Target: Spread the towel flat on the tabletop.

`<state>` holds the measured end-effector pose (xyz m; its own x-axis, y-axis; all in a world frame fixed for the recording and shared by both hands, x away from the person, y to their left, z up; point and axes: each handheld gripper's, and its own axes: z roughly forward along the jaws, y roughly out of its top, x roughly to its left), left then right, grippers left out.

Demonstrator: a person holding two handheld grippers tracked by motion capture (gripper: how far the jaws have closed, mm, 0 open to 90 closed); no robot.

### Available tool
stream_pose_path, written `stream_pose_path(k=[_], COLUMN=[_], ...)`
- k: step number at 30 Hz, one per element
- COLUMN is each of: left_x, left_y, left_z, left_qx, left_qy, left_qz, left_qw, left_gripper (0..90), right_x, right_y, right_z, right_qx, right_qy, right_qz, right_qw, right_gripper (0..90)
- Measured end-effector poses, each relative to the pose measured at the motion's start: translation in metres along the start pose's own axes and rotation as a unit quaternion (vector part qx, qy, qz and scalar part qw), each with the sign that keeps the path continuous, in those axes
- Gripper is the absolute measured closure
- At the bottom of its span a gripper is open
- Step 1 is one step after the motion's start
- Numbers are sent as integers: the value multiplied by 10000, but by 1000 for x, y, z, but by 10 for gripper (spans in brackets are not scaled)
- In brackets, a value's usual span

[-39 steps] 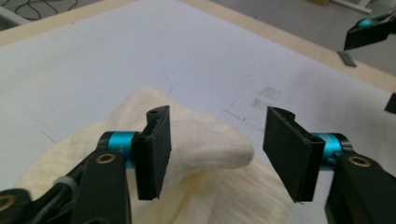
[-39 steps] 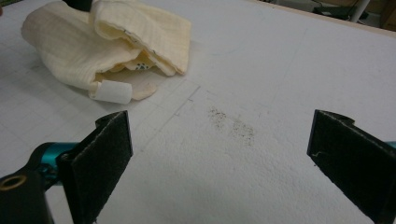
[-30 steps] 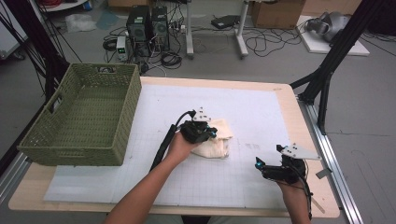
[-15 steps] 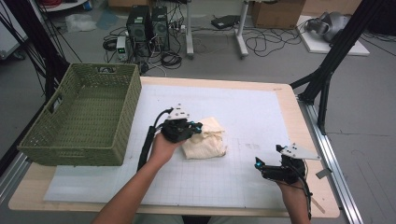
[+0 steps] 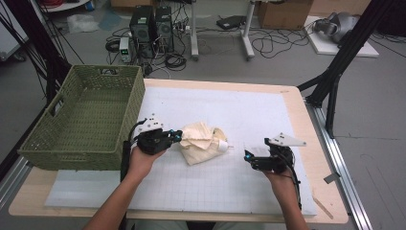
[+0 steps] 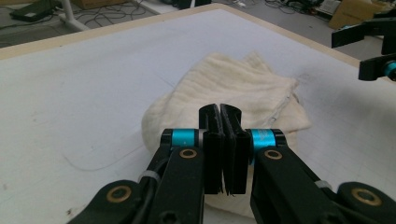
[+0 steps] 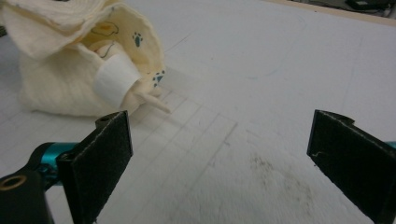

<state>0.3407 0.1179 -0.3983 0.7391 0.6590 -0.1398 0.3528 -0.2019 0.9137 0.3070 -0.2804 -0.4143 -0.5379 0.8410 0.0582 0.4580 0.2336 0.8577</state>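
Observation:
A crumpled cream cloth (image 5: 203,142) lies on the white mat near the table's middle. My left gripper (image 5: 178,136) is at the cloth's left edge, pointing right, with its jaws pressed together. In the left gripper view the shut left gripper (image 6: 219,109) hovers over the near part of the cloth (image 6: 243,88), and I see no fabric between the jaws. My right gripper (image 5: 247,156) stands open to the right of the cloth, apart from it. In the right gripper view the cloth (image 7: 60,88) shows a white label and paw prints beyond the wide-open right gripper (image 7: 219,154).
A green woven basket (image 5: 72,154) stands at the table's left side, close behind my left hand. The white gridded mat (image 5: 249,115) covers most of the wooden tabletop. Beyond the table's far edge are computer cases, cables and stand legs on the floor.
My left gripper has moved left, from on top of the cloth to its left edge. The cloth shifted slightly left and spread out. The right gripper has stayed put.

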Motion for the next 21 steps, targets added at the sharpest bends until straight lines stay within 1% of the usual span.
stream_pose_path(k=[1, 2, 3, 4, 6, 8, 10, 11, 13, 14, 16, 18, 19, 20, 21], left_x=[1, 2, 2, 3, 3, 2, 2, 2, 3, 3, 3, 4, 4, 4, 4], left_y=[-1, -2, -2, -3, -4, -5, -7, -8, -9, -10, -10, -9, -10, -10, -10], left_z=[-1, -1, -1, -1, -1, -1, -1, -1, -1, -1, -2, -3, -3, -3, -3], left_qx=[15, 17, 30, 28, 23, 23, 23, 28, 23, 18, -5, -19, -28, -41, -40], left_qy=[-3, 14, 1, -1, -10, -4, -5, -6, -5, -8, -2, 4, 4, 9, 11], left_qz=[-8, -5, -19, -33, -22, -32, -37, -36, -55, -54, -54, -53, -72, -76, -88], left_qw=[10000, 10000, 10000, 10000, 10000, 10000, 10000, 10000, 10000, 10000, 10000, 10000, 10000, 10000, 10000], left_gripper=[873, 873, 873, 873, 873, 873, 873, 872, 872, 872, 872, 872, 873, 872, 872], right_x=[0, 0, 1, 1, 4, 7, 11, 14, 18, 19, 21, 22, 22, 22, 23], right_y=[3, 6, 8, 11, 17, 25, 31, 35, 40, 41, 42, 42, 41, 40, 39], right_z=[7, 13, 19, 24, 32, 41, 48, 53, 61, 65, 74, 82, 85, 87, 89], right_qx=[40, 66, 58, -3, -63, -109, -44, 6, 81, 119, 249, 400, 444, 484, 537], right_qy=[23, 78, 184, 275, 329, 466, 550, 592, 716, 793, 871, 961, 1038, 1191, 1275], right_qz=[16, 26, 11, -44, -109, -136, -255, -350, -455, -491, -529, -497, -466, -454, -445], right_qw=[10000, 9999, 9998, 9996, 9994, 9988, 9982, 9976, 9964, 9956, 9945, 9933, 9925, 9907, 9894], right_gripper=[59, 87, 167, 221, 269, 300, 335, 345, 377, 384, 399, 451, 518, 611, 690])
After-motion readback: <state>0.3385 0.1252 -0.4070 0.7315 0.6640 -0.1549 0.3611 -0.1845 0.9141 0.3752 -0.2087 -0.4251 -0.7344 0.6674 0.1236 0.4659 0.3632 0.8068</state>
